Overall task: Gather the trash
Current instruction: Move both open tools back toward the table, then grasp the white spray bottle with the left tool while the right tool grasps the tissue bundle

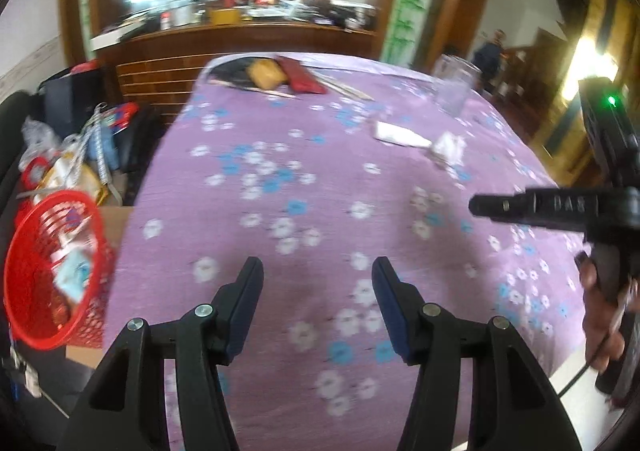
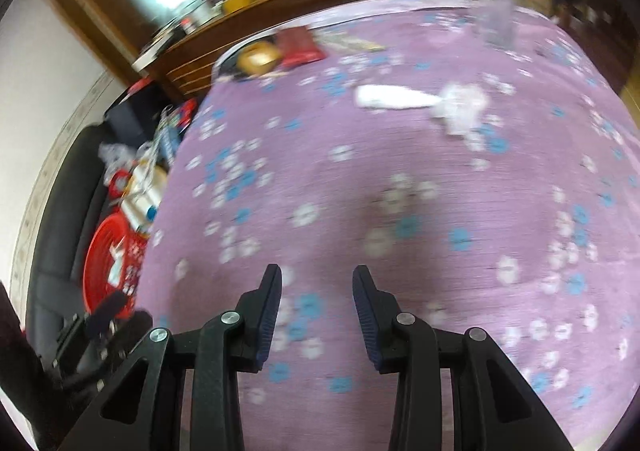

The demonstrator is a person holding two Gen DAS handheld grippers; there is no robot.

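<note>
The right tongs (image 2: 317, 283) hang over the near part of a desk covered with a purple flowered cloth (image 2: 400, 179), jaws apart with nothing between them. The picture is blurred. Far right of centre on the cloth lies a white wrapper (image 2: 384, 97), and just beside it to the right a crumpled white tissue (image 2: 464, 107). At the far edge stand a clear glass (image 2: 494, 11), a red packet (image 2: 298, 45) and a yellow packet (image 2: 258, 55) side by side. Off the desk's left edge sits a red basket (image 2: 106, 251) holding scraps, with mixed clutter (image 2: 148, 155) beyond it. The other gripper (image 2: 100, 327) shows at the near left.
</note>
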